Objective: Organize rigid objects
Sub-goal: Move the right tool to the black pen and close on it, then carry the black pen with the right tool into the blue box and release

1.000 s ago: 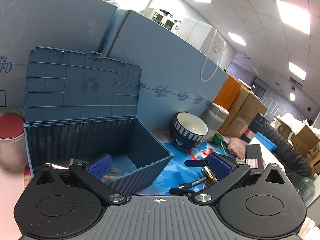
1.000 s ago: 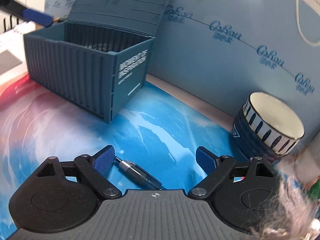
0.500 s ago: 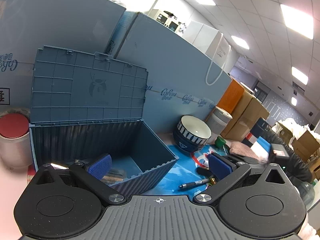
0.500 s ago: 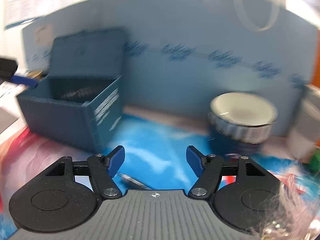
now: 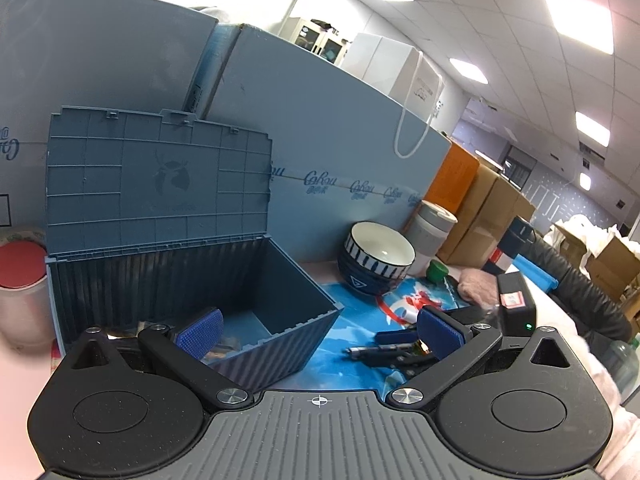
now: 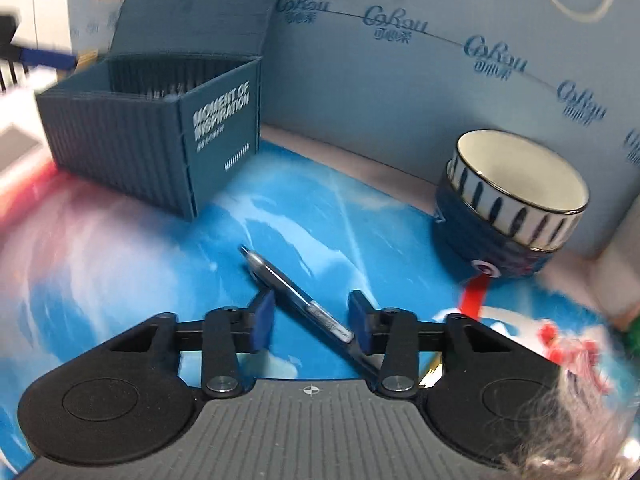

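A pen (image 6: 296, 292) with a silver tip lies slantwise on the blue mat (image 6: 312, 208). My right gripper (image 6: 311, 320) sits low over it, fingers partly closed on either side of the barrel, a gap left on each side. The blue container-shaped box (image 6: 160, 128) stands open at the back left, lid up. In the left wrist view my left gripper (image 5: 318, 330) is open and empty above the front corner of the box (image 5: 256, 280); its left pad (image 5: 200, 330) hangs over the box interior. The pen (image 5: 380, 350) and right gripper show there too.
A blue-and-white striped bowl (image 6: 516, 196) stands at the back right, also in the left wrist view (image 5: 378, 258). A blue cardboard panel (image 6: 400, 80) walls the back. A red-lidded jar (image 5: 20, 280), grey cup (image 5: 430, 236) and green cap (image 5: 438, 270) stand nearby.
My right gripper dropped down over the pen and its fingers narrowed around the barrel. My left gripper stayed open over the box, drifting slightly.
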